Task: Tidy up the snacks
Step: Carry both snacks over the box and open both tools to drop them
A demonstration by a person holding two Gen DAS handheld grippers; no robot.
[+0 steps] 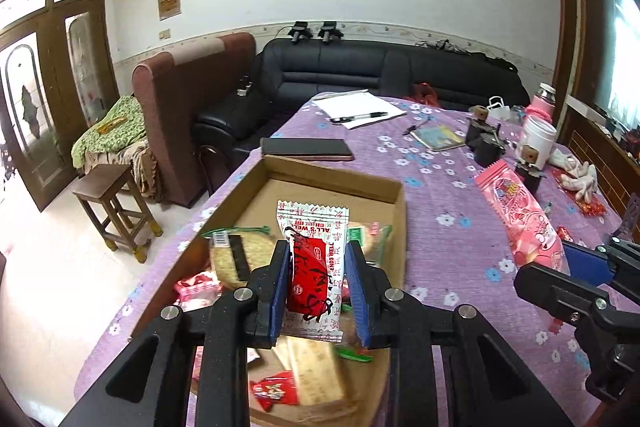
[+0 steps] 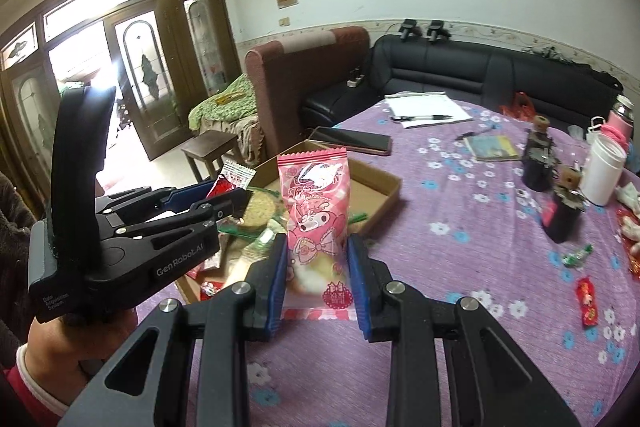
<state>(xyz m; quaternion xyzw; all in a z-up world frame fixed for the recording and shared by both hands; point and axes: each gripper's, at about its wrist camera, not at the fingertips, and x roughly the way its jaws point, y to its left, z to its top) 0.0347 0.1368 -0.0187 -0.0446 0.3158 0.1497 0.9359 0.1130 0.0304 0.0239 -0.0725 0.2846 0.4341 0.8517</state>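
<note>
Left gripper (image 1: 317, 277) pinches a red-and-white packet (image 1: 316, 259) above the box (image 1: 396, 205), ready to drop. Right gripper (image 2: 317, 281) pinches a pink packet (image 2: 314, 211) at the box's 3 o'clock — next in.

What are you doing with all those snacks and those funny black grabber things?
A person is tidying snacks into a cardboard box on the purple flowered table, holding a grabber in each hand. The left gripper pinches a red-and-white snack packet over the box, which already holds crackers and small candies. The right gripper holds a pink cartoon snack bag beside the box. A few candies remain loose on the table.
</note>
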